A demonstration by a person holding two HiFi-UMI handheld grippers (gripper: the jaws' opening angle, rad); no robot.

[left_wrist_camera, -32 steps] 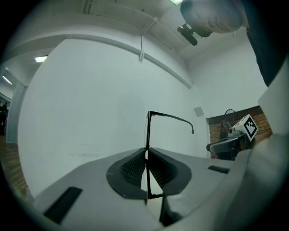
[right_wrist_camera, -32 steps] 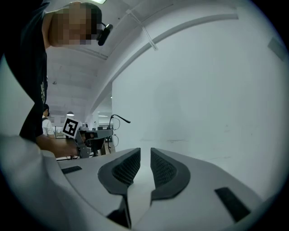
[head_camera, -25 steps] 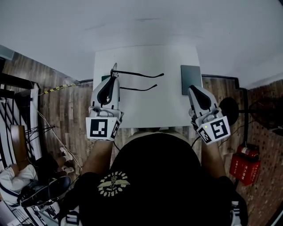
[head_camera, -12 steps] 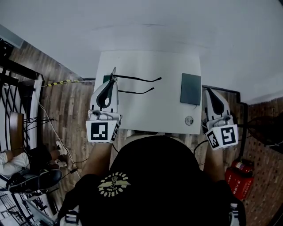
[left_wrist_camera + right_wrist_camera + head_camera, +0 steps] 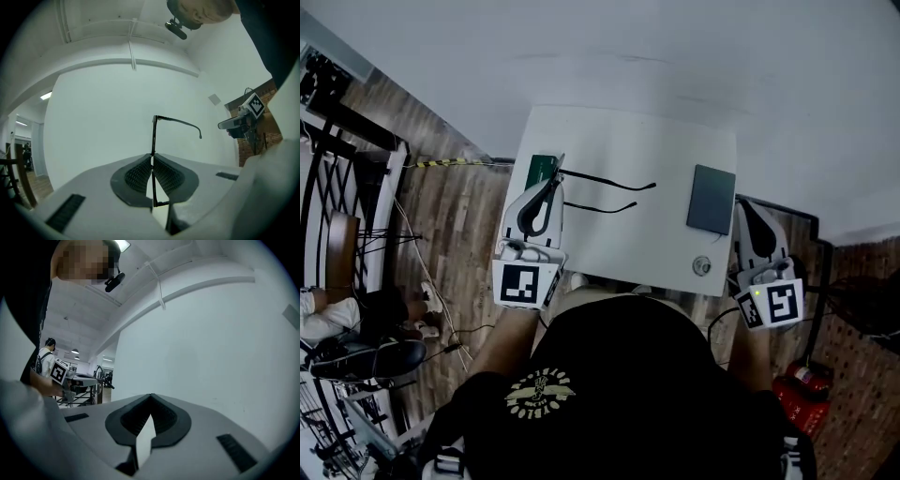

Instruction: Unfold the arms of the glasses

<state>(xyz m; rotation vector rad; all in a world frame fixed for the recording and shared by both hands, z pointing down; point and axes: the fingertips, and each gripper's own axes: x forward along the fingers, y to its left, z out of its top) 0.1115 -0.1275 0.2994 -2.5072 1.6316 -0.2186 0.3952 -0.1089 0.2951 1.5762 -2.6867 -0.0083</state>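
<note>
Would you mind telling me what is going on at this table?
A person holds a hand-held gripper in each hand. The left hand-held gripper is clamped on the front of the glasses over the white table, both arms already unfolded. The right hand-held gripper is shut and empty, beside the table's right edge.

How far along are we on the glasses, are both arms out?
Done, it seems: both arms of the glasses stick out from the front. In hand: the left gripper is clamped on that front. The right gripper is shut, empty, beside the table. Left: probably only setting them down.
</note>
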